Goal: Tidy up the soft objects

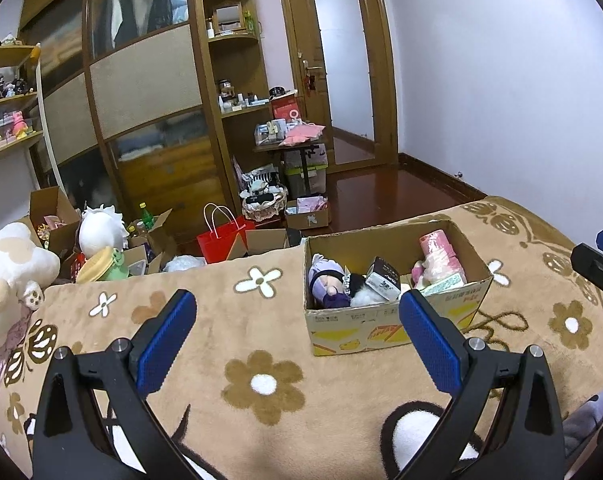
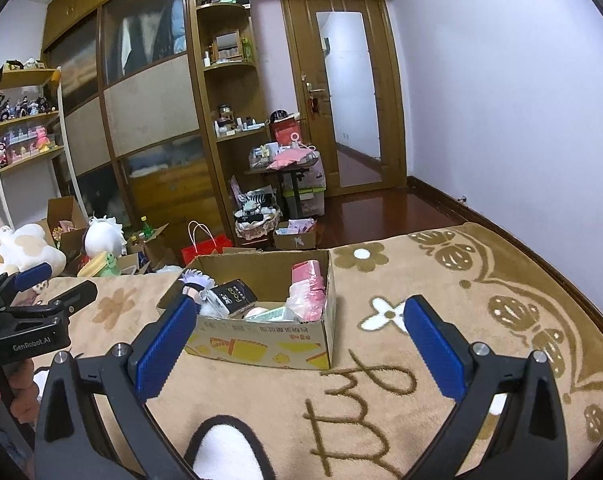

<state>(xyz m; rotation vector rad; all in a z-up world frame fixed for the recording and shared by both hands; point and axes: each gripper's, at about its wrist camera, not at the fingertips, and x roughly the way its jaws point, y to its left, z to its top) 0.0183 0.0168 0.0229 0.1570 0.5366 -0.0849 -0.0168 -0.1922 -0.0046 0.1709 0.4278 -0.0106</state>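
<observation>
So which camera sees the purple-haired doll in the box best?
The left wrist view: the purple-haired doll lies in the cardboard box, face and hair visible. In the right wrist view, a gripper finger mostly hides the doll.

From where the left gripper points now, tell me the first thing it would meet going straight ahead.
Most likely the blanket: the open, empty left gripper hangs over bare blanket, with the cardboard box ahead and slightly right. If it runs level rather than downward, the box's near left corner could come first; depth is unclear.
</observation>
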